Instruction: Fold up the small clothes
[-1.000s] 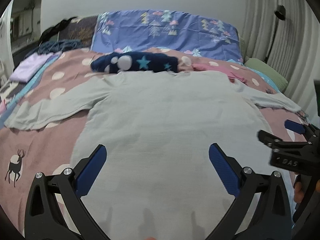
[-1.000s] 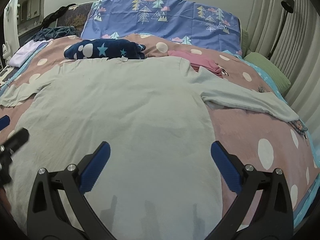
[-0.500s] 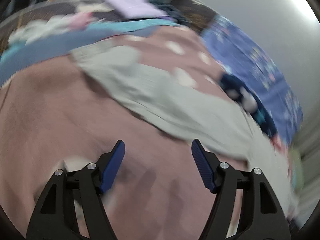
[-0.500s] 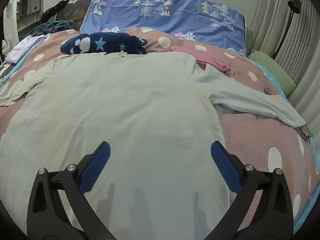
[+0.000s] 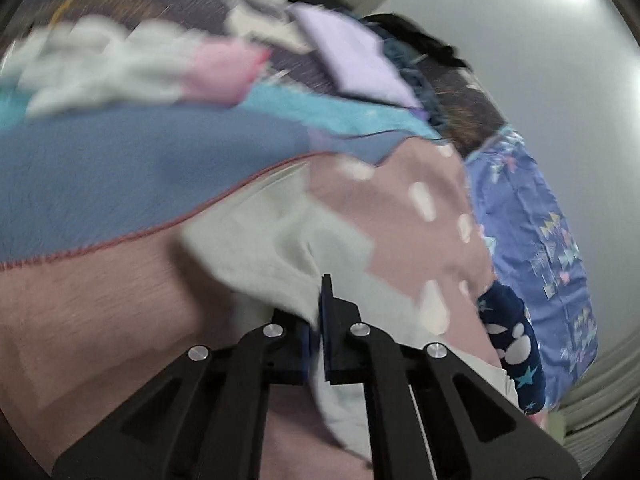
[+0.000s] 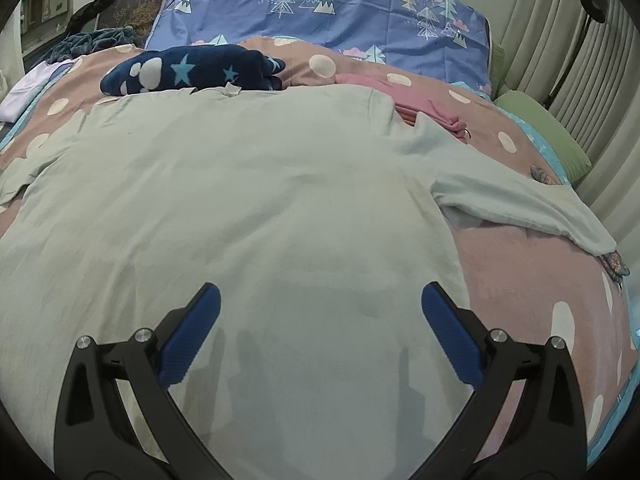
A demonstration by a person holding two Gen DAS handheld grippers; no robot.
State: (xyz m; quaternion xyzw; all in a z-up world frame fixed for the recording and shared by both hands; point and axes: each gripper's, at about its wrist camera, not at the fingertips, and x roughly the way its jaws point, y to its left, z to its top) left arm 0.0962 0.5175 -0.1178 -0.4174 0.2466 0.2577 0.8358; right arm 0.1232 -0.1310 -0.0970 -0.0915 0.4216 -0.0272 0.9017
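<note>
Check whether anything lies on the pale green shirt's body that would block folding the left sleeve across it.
Nothing visible does. The shirt's body lies bare and flat; the navy star blanket and pink garment sit past the collar. The left tongs are shut on the left sleeve; the right tongs hover open.

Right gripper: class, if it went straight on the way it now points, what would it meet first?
Most likely the pale grey-green shirt spread on the bed: the open right gripper points down at its lower body, nothing between. Depth is hard to judge.
</note>
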